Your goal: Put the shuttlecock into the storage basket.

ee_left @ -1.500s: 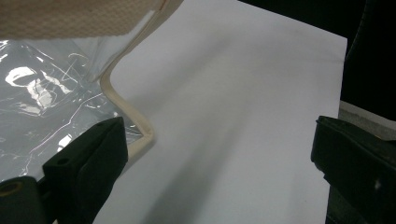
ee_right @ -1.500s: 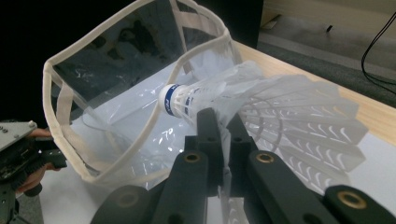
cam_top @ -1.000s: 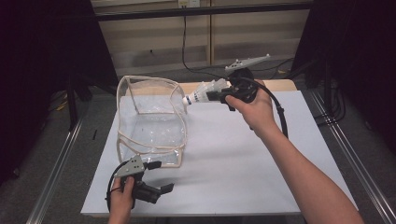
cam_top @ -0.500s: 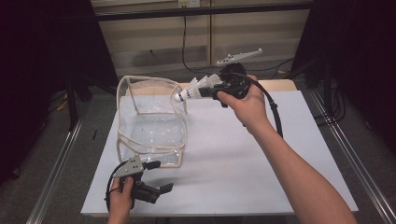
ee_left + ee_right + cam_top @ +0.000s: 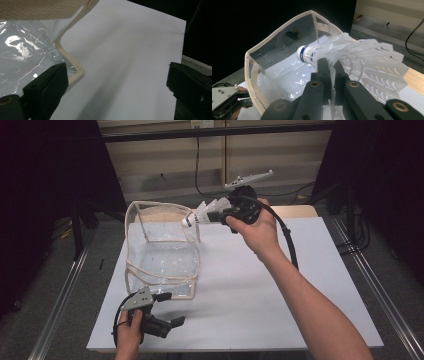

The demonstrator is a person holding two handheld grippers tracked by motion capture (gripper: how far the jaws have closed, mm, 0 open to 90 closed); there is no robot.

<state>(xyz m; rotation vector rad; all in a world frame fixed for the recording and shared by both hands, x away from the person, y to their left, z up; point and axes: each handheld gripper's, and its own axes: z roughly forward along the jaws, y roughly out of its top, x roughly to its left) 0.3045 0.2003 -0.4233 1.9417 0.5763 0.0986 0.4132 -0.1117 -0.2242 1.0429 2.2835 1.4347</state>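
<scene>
Jaws of the right gripper (image 5: 220, 213) pinch a shuttlecock (image 5: 200, 215) above the clear bag (image 5: 150, 262) (left gripper (image 5: 172, 322) spread).

Looks like a lab recording rig: plain white tabletop (image 5: 310, 285) on metal frame rails (image 5: 372, 285), black curtains (image 5: 45, 195) at both frame edges, loose black cables (image 5: 200, 155) top centre.
</scene>
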